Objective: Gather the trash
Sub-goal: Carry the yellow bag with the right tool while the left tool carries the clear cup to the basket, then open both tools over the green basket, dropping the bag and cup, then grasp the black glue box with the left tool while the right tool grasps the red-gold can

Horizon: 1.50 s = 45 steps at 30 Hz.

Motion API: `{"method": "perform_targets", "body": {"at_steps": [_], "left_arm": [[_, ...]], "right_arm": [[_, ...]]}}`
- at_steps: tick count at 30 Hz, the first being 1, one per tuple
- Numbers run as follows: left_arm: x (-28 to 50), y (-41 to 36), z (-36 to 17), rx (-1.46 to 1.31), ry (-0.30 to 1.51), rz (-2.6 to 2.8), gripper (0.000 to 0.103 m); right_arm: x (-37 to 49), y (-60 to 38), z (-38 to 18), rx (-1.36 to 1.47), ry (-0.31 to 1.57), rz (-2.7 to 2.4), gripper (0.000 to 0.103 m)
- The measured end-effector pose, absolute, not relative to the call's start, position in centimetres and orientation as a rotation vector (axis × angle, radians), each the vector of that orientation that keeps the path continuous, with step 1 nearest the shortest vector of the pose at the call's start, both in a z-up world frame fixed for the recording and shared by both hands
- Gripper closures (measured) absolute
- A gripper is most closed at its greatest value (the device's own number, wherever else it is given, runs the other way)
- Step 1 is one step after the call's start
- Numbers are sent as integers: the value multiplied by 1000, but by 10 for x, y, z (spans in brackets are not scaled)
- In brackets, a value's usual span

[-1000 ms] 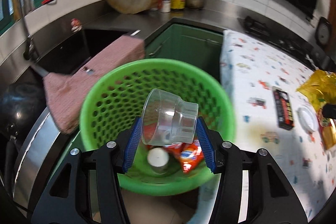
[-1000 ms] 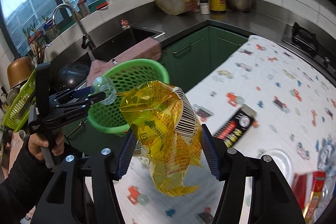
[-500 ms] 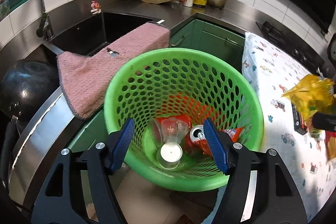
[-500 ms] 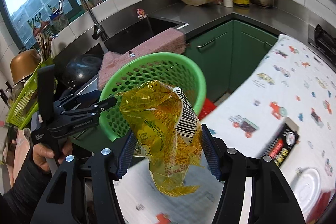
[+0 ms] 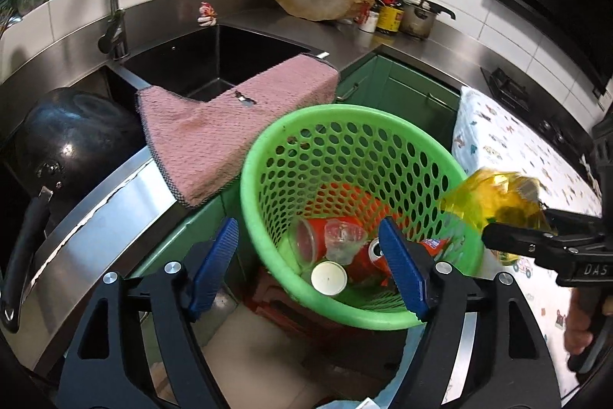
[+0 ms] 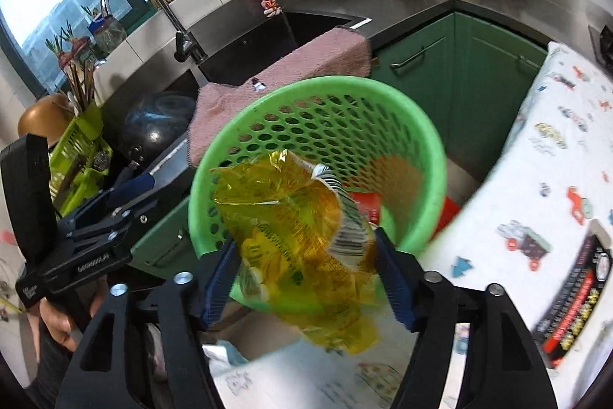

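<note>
Green basket [image 5: 253, 179] holds cups [image 5: 342, 245], can [image 5: 373, 252], wrappers [image 5: 431, 244].

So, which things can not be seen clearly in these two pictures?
- Basket floor, right wrist view: the yellow wrapper held by the right gripper covers most of the green basket.
- Wrapper print: blurred, unreadable.
- Red can, left wrist view: partly behind the left gripper; label unreadable.
- Black box: cut off by the edge.
</note>
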<state>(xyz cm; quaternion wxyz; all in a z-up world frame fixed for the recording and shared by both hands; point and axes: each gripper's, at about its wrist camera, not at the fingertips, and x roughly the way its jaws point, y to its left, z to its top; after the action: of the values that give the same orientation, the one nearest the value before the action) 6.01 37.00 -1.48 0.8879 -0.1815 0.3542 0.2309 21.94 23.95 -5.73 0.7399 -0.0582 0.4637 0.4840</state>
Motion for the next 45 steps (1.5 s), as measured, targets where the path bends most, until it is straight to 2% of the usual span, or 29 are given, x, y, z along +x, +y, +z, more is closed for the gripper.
{"method": "perform_targets", "body": {"at_steps": [6,16,45], "left_arm": [[55,373,-14,-390,737,487,28],[64,357,-9,-377,734,448,27],[125,254,1,-285,766,265,26]], "right_arm": [[213,245,-54,-112,1000,1087,21],[211,202,-38,-139,935,1022,21],[265,-71,-27,-93,958,504,18]]}}
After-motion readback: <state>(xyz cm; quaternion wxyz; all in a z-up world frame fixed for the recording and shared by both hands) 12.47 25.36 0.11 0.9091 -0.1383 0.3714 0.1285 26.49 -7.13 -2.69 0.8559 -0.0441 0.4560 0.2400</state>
